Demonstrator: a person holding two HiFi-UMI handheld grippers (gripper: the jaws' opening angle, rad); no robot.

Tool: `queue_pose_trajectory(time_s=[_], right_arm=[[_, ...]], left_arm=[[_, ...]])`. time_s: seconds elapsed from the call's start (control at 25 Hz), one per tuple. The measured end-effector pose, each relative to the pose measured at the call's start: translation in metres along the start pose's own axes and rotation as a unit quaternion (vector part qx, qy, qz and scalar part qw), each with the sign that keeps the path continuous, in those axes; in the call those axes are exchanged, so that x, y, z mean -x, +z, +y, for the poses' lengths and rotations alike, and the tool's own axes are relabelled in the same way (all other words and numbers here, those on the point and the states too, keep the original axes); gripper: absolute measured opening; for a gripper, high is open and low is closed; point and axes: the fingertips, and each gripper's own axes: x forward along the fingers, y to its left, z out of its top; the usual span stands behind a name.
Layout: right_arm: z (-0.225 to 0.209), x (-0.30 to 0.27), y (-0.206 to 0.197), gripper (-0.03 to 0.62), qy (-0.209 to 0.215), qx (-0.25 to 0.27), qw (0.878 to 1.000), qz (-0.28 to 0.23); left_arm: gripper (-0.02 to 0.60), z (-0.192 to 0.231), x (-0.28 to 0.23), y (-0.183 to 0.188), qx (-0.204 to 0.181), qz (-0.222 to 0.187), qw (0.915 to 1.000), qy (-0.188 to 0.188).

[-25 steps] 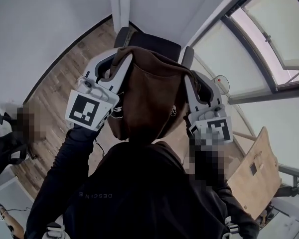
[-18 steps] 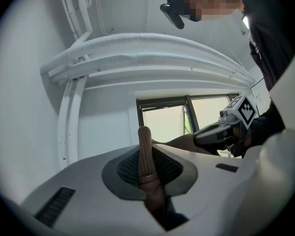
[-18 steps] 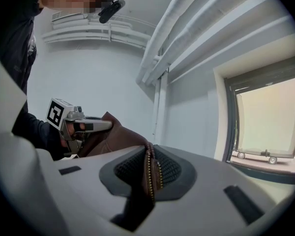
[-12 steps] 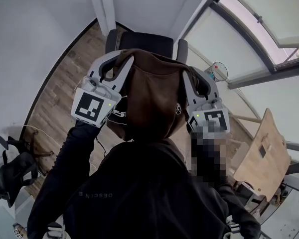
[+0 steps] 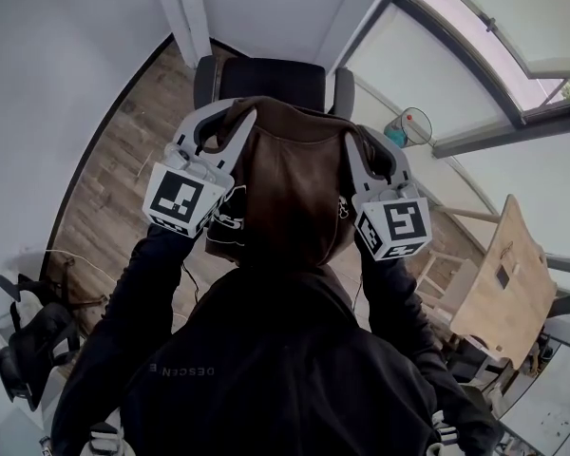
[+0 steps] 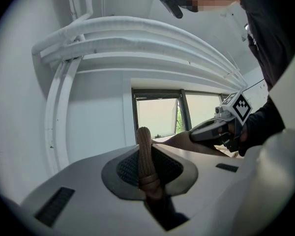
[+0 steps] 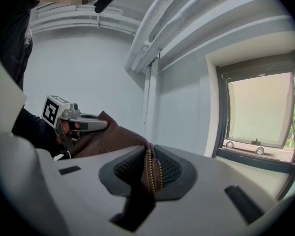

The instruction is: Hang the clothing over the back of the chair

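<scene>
Brown jacket (image 5: 290, 193) held up between my two grippers, in front of the chair (image 5: 271, 79).
My left gripper (image 5: 226, 117) is clenched on a ribbed edge of the jacket, which hangs spread before me, the black chair back showing just past its top edge. My right gripper (image 5: 359, 145) pinches the zipper edge, its jaws having just eased slightly wider with the cloth between them.

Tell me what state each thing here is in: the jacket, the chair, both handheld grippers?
Brown zip-up fabric jacket, held up spread between both grippers, not on the chair yet.
Black padded office chair, upright, visible back bare.
Left gripper, shut on the jacket's ribbed edge.
Right gripper, shut on the jacket's zip edge, grip just easing slightly.
</scene>
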Motion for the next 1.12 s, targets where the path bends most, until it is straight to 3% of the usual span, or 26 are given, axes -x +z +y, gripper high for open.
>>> queue_pose_trajectory(time_s=[0.64, 0.84, 1.12], right_arm=[[-0.007, -0.018, -0.033, 0.083, -0.012, -0.024, 0.999, 0.033], [-0.014, -0.016, -0.037, 0.126, -0.029, -0.039, 0.998, 0.03], [-0.018, 0.002, -0.029, 0.141, -0.035, -0.04, 0.998, 0.019]], left_arm=[[0.058, 0.001, -0.015, -0.033, 0.005, 0.029, 0.9995, -0.013], [0.06, -0.002, -0.018, -0.045, 0.019, 0.04, 0.9989, -0.018], [0.146, -0.003, -0.02, -0.042, 0.002, 0.049, 0.9988, 0.0]])
